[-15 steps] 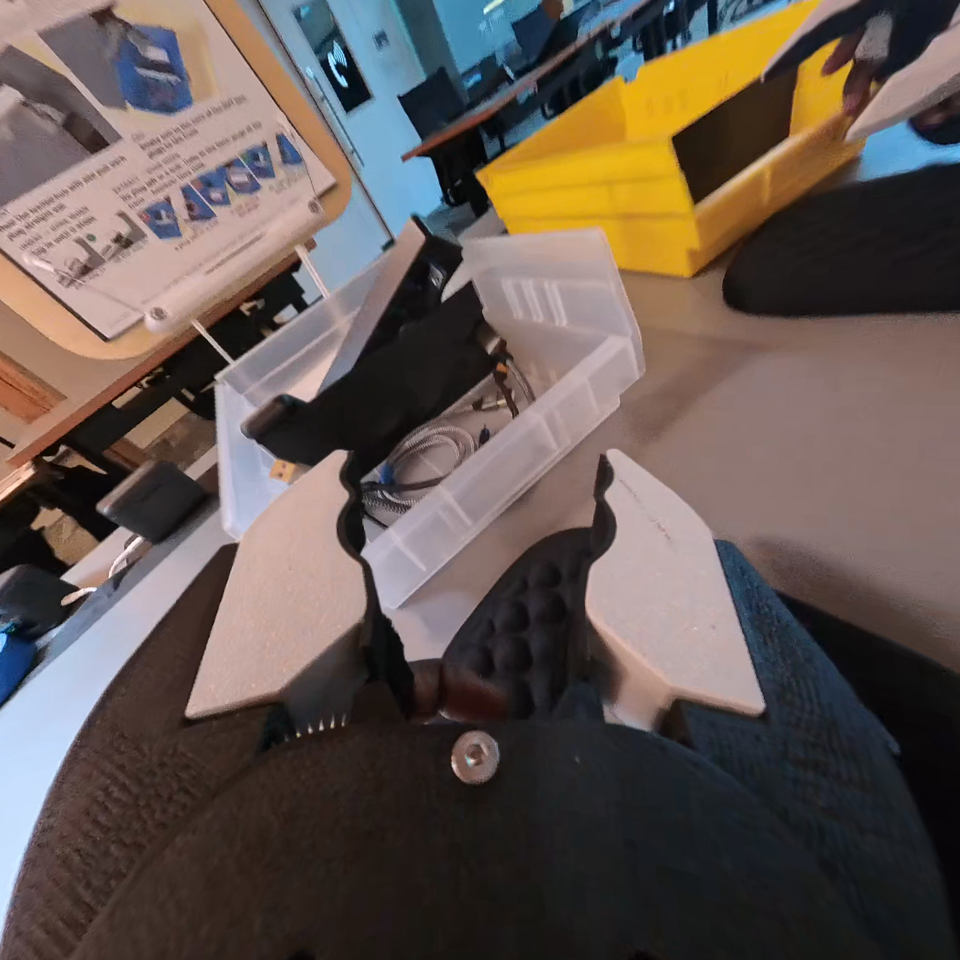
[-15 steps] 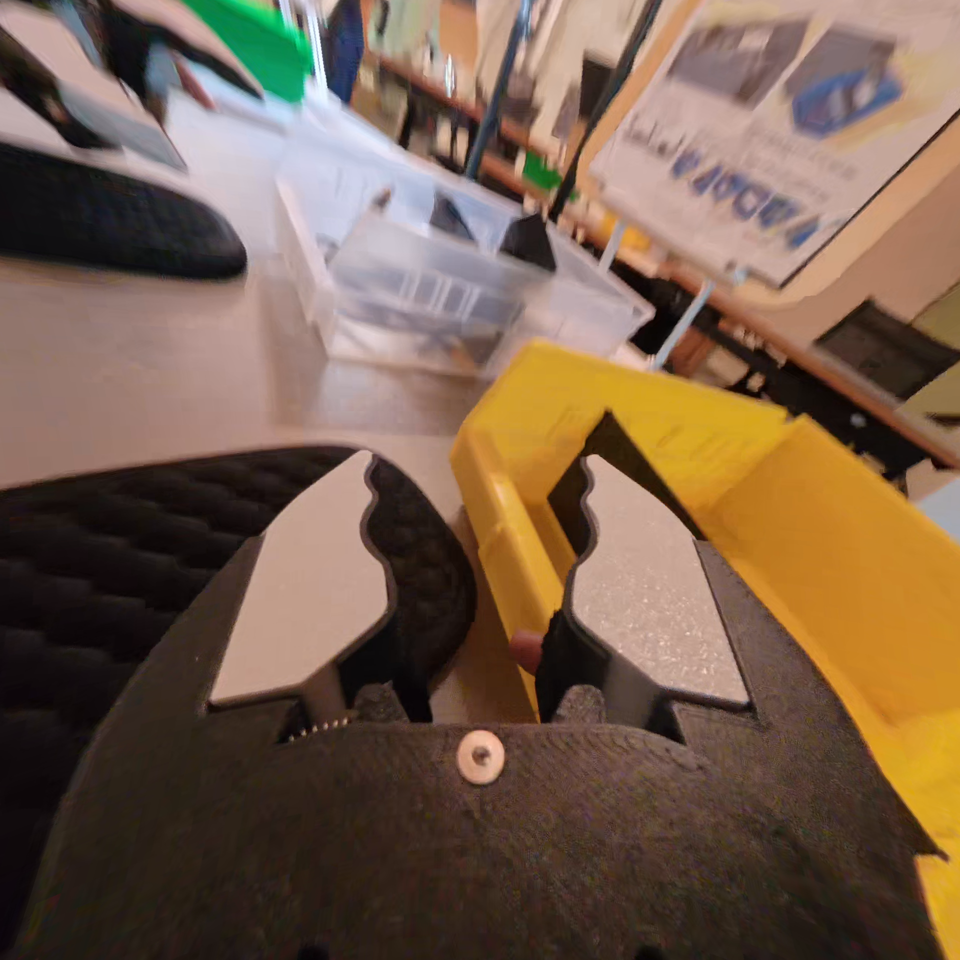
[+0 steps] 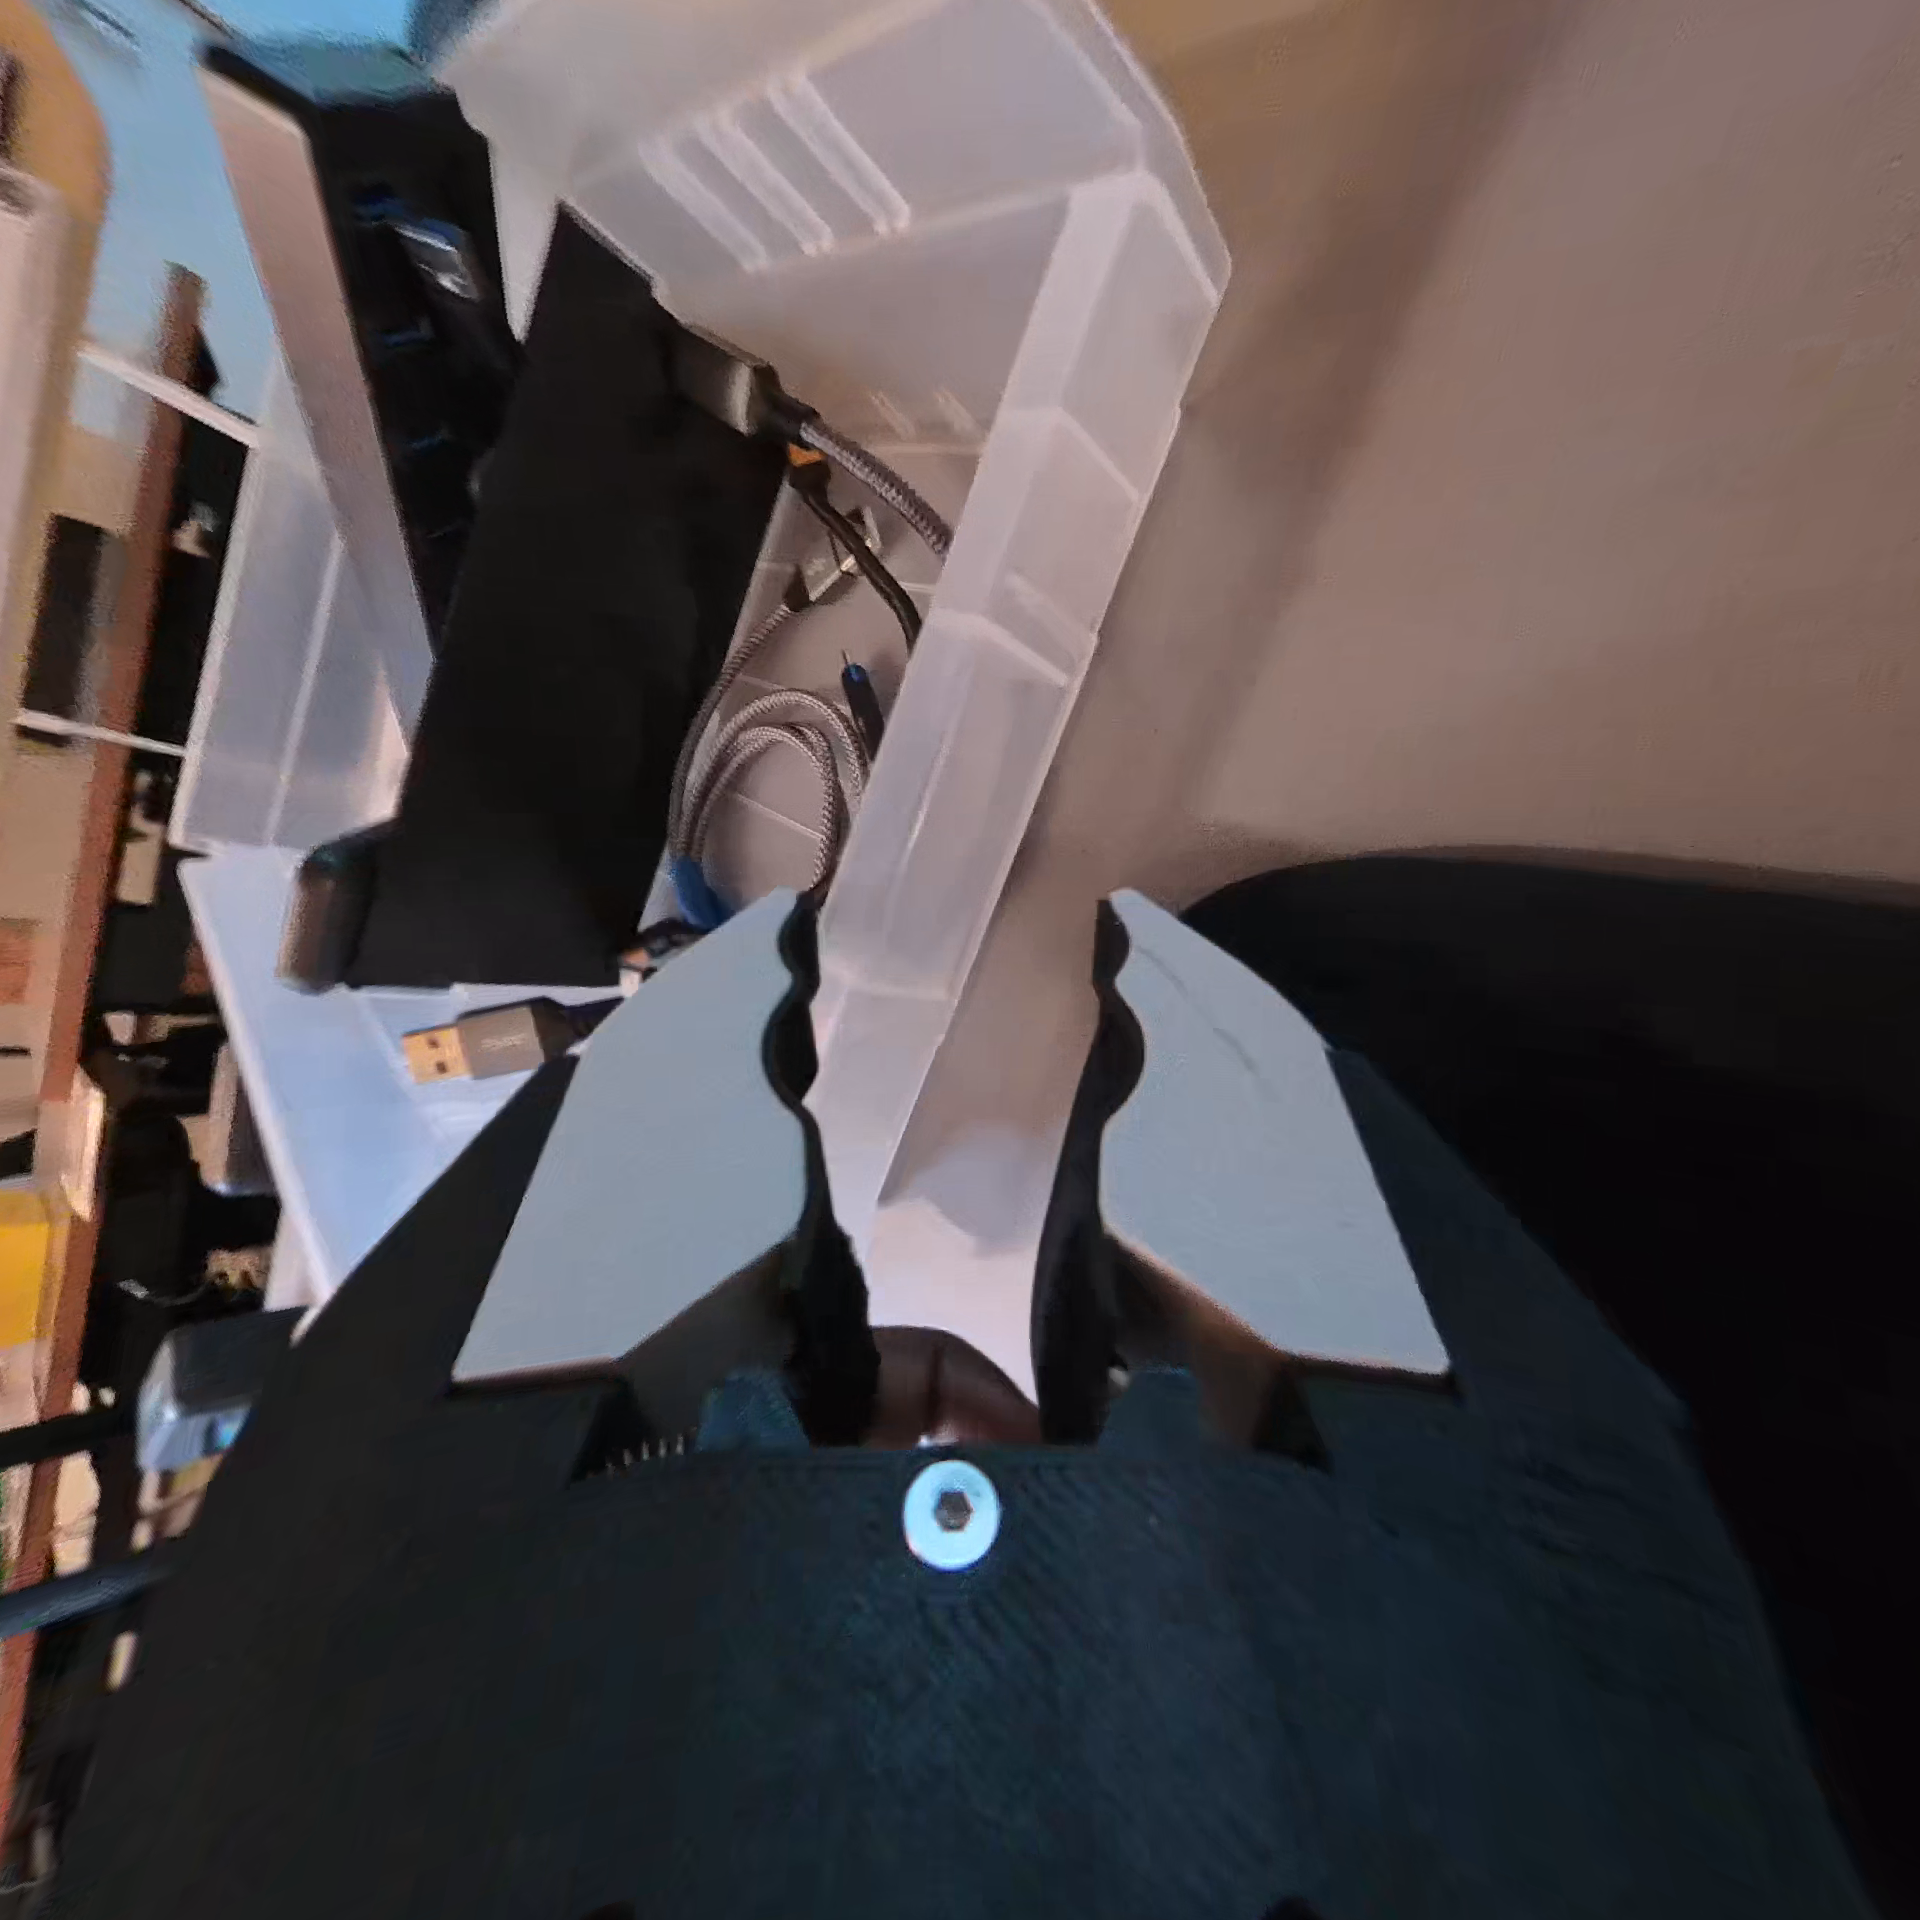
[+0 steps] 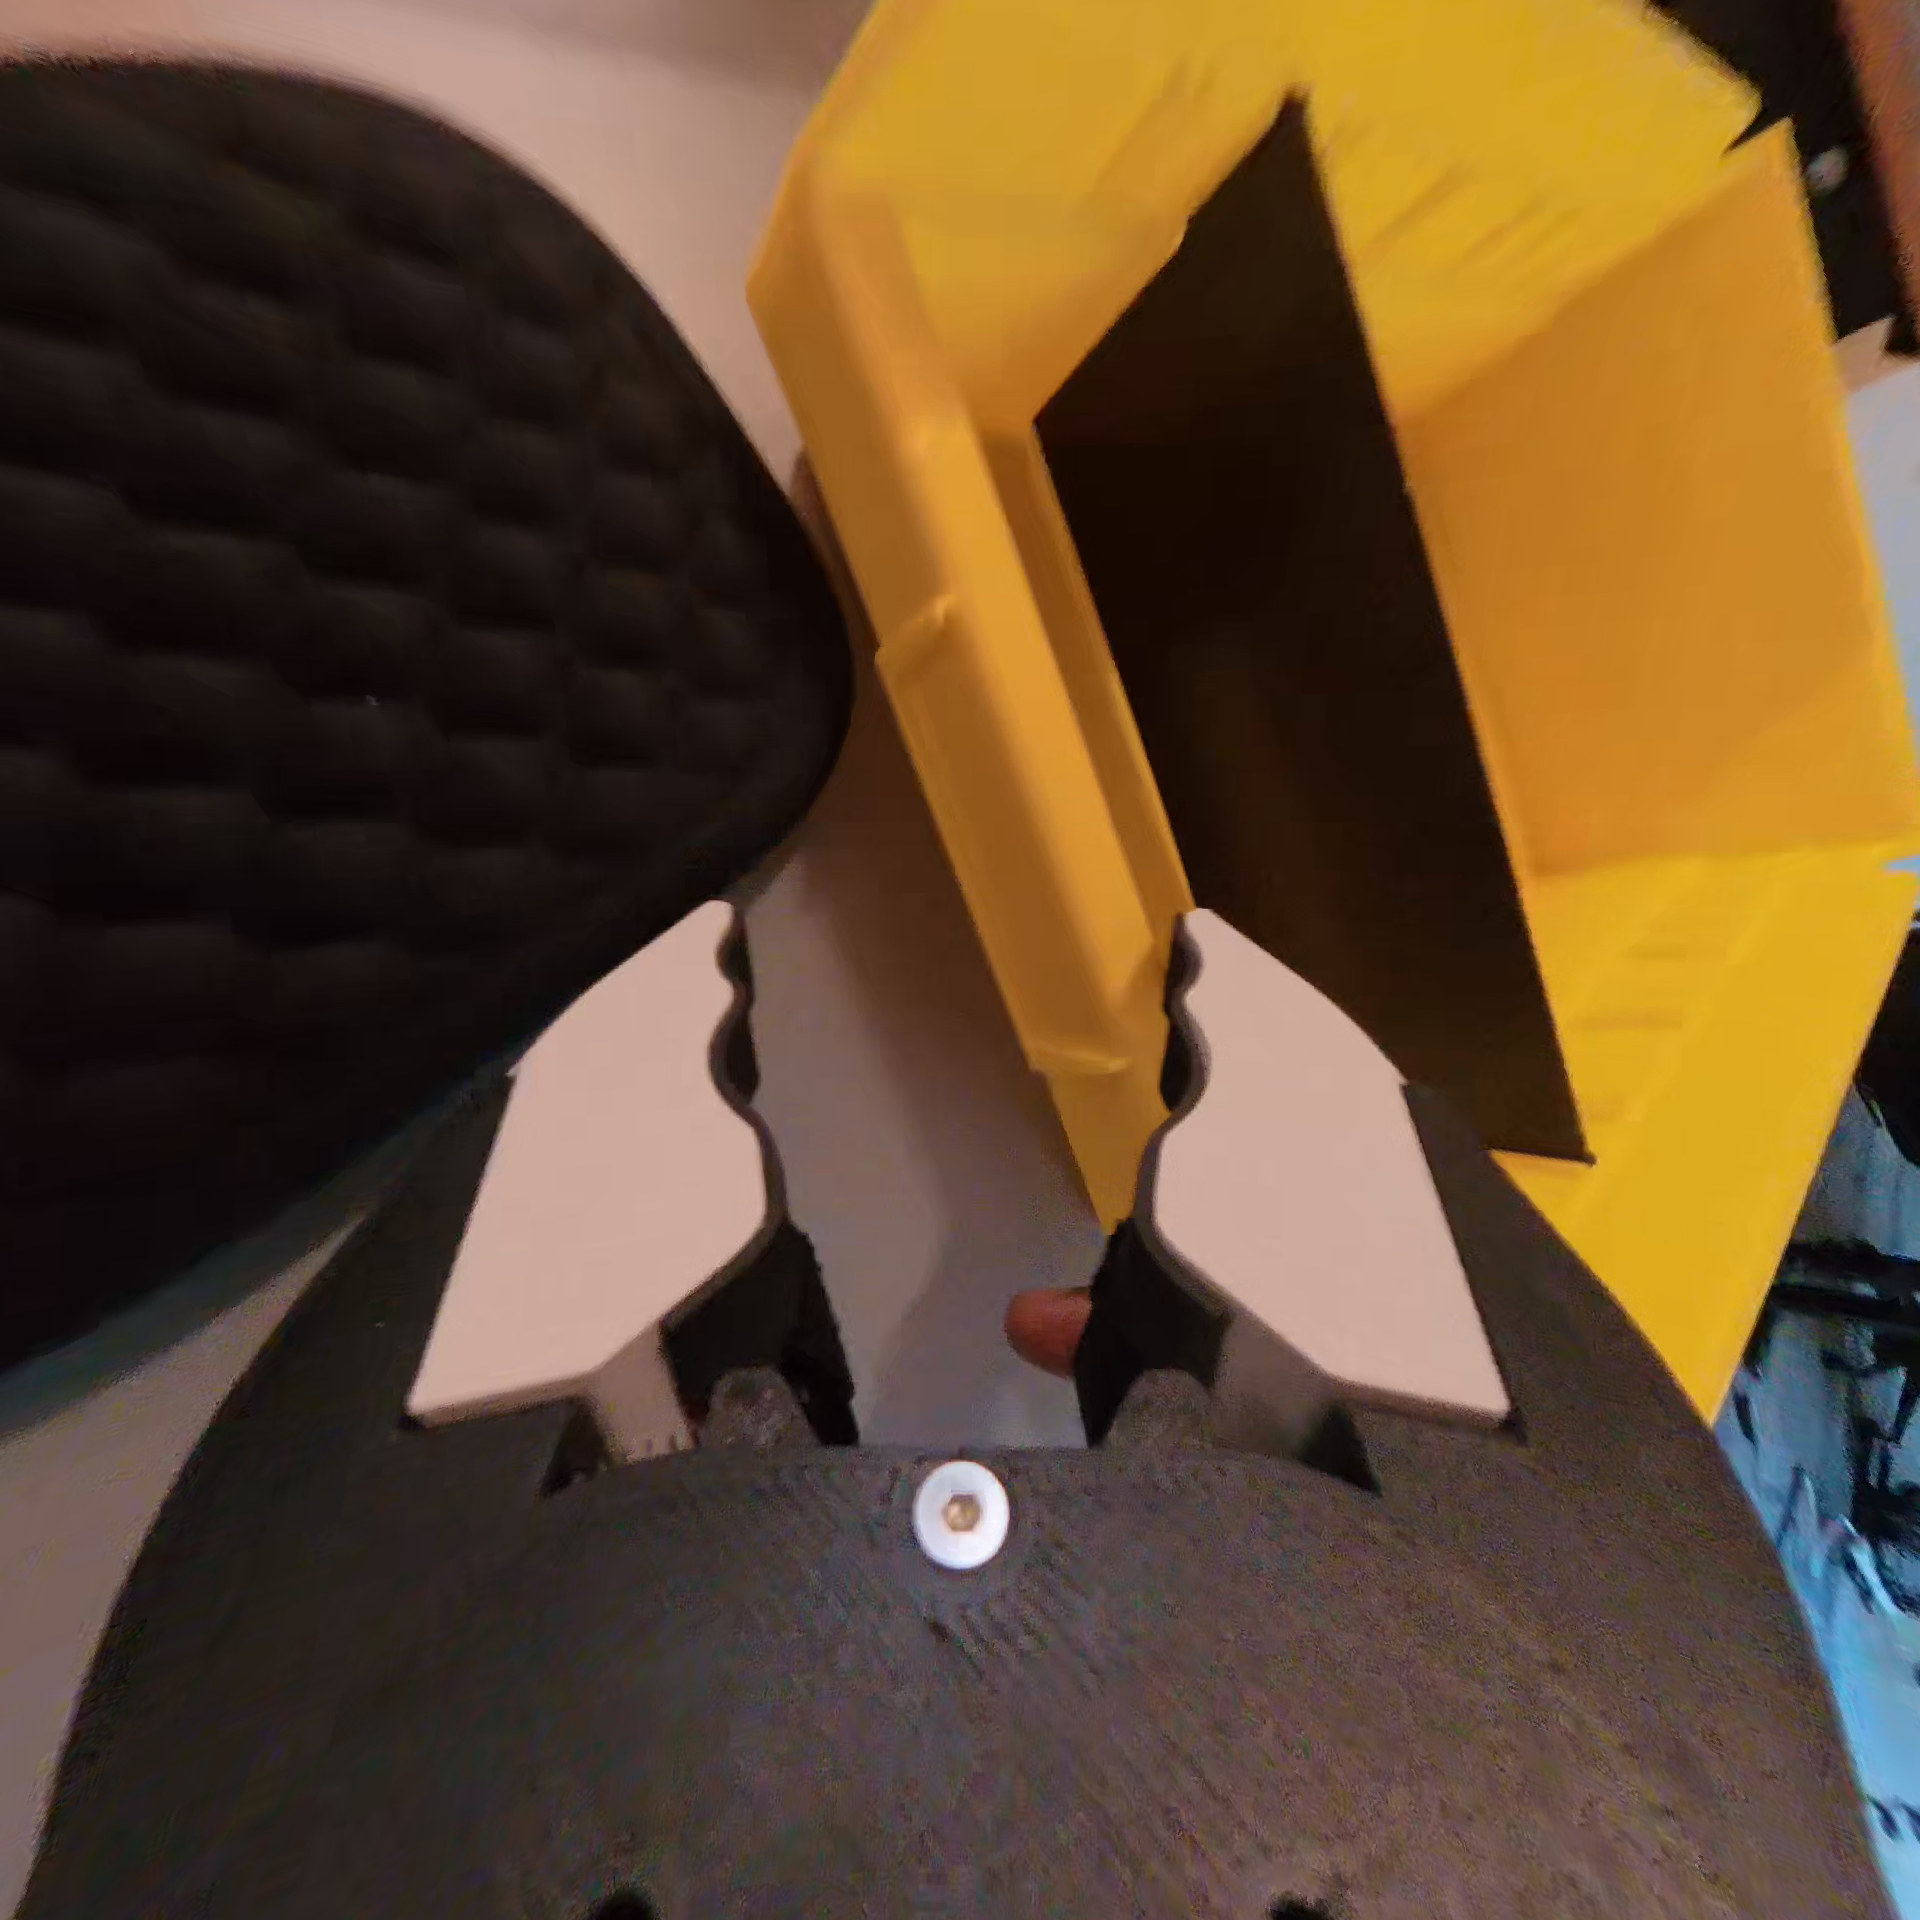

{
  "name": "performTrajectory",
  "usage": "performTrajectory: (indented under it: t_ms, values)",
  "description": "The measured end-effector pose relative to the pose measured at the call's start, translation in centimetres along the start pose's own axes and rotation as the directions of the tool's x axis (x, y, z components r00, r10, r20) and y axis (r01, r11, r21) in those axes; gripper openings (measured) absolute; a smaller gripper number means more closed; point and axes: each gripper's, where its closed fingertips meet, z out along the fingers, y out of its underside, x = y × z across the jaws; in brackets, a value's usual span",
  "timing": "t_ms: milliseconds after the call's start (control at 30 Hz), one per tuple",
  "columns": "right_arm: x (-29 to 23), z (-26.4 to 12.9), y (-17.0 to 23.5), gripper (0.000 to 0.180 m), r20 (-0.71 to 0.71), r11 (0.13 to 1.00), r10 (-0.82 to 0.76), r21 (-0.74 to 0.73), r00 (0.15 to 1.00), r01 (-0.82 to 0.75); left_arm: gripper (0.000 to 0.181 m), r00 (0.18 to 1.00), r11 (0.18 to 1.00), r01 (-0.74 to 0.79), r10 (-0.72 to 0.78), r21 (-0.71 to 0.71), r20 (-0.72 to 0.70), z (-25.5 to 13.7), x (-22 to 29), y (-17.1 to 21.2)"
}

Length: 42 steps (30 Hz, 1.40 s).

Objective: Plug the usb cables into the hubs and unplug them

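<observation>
In the left wrist view my left gripper [image 3: 956, 935] hangs with fingers apart, empty, straddling the near wall of the clear bin [image 3: 997, 665]; inside lie a black hub [image 3: 582, 665] and braided USB cables [image 3: 769, 769]. In the right wrist view my right gripper [image 4: 961, 935] gapes empty over bare tabletop [image 4: 883, 1143], its right finger against the yellow bin [image 4: 987, 665], black pad [image 4: 343, 582] to the left.
</observation>
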Motion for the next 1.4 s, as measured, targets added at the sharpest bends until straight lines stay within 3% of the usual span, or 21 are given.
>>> performTrajectory:
  t_ms: [67, 133, 200, 233, 567, 767, 900, 1400]
  values:
    - [0.1, 0.1, 0.2, 0.077, -0.008, 1.000, -0.002, -0.019, 1.000, 0.001, 0.036, 0.999, 1.000, 0.013, -0.013, 0.012, 0.053, 0.5, -1.0, 0.2]
    - [0.6, 0.5, 0.3, 0.070, -0.038, 0.999, -0.018, -0.041, 0.999, 0.016, 0.036, 0.997, 0.998, 0.052, -0.053, 0.029, 0.054, 0.5, -1.0, 0.2]
    - [2.2, 0.7, 0.7, 0.042, -0.154, 0.989, -0.118, -0.107, 0.981, 0.102, 0.036, 0.995, 0.998, 0.062, -0.063, 0.008, 0.074, 0.3, -1.0, 0.4]
    - [2.5, 0.9, 0.8, 0.039, -0.173, 0.982, -0.155, -0.134, 0.973, 0.132, 0.036, 0.995, 0.998, 0.060, -0.059, -0.012, 0.085, 0.3, -1.0, 0.6]
    - [3.0, 0.4, 1.3, 0.039, -0.324, 0.979, -0.188, 0.011, 0.927, 0.202, 0.037, 0.957, 0.971, 0.220, -0.196, -0.097, 0.214, -1.9, -0.4, 2.3]
    - [3.7, 0.1, 2.3, 0.041, -0.376, 0.980, -0.189, -0.008, 0.907, 0.201, 0.037, 0.956, 0.948, 0.228, -0.175, -0.223, 0.235, -3.4, -0.3, 4.0]
    - [4.2, 0.2, 2.8, 0.042, -0.392, 0.988, -0.152, -0.025, 0.907, 0.155, 0.037, 0.939, 0.913, 0.305, -0.241, -0.270, 0.246, -4.3, -0.7, 5.5]
    - [5.0, 0.0, 3.7, 0.043, -0.424, 0.993, -0.118, -0.053, 0.898, 0.106, 0.040, 0.872, 0.840, 0.450, -0.341, -0.304, 0.350, -8.7, -1.7, 11.9]
